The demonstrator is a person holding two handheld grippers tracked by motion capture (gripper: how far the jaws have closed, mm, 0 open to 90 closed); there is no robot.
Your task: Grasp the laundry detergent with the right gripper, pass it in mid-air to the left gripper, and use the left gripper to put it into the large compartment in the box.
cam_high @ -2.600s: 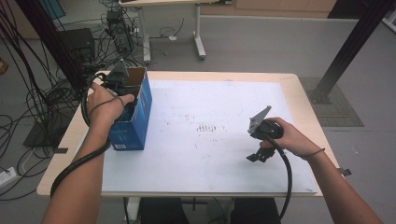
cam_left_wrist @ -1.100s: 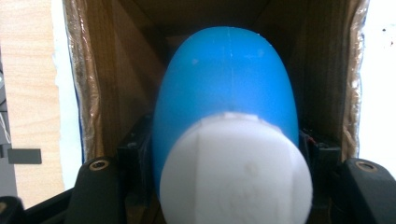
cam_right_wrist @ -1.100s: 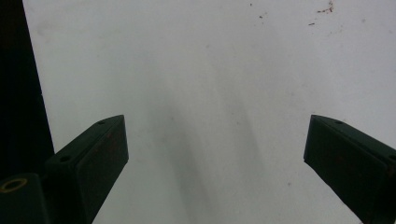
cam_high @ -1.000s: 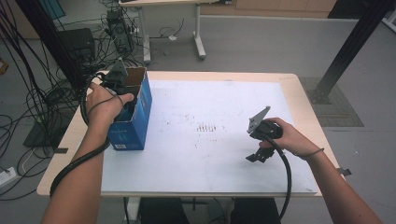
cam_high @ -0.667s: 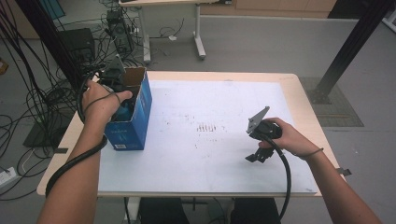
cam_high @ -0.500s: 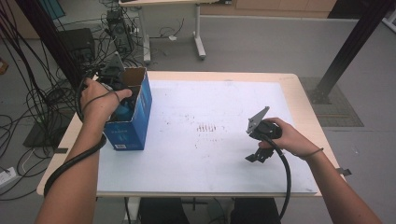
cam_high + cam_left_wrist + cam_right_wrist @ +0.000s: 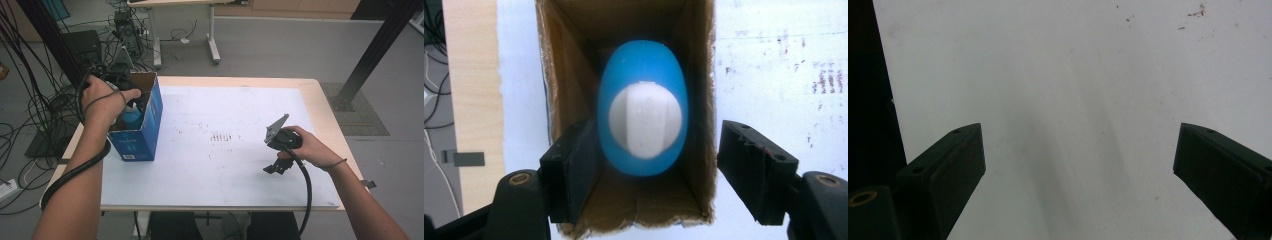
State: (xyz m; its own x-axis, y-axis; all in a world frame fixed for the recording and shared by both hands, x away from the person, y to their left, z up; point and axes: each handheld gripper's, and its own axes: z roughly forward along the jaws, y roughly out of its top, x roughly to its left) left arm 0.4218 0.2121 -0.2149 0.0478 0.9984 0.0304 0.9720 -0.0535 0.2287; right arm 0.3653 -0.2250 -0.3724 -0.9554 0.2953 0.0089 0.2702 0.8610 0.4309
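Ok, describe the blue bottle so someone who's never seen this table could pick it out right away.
Start at the white-topped table and go to its left end, where an open blue cardboard box stands upright. The blue bottle stands inside that box, seen from above in the left gripper view. Its rounded blue body and white cap set it apart from the plain brown walls around it.

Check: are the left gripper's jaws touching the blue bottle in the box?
Apart. The left gripper view shows the left gripper open above the blue bottle, clear gaps either side.
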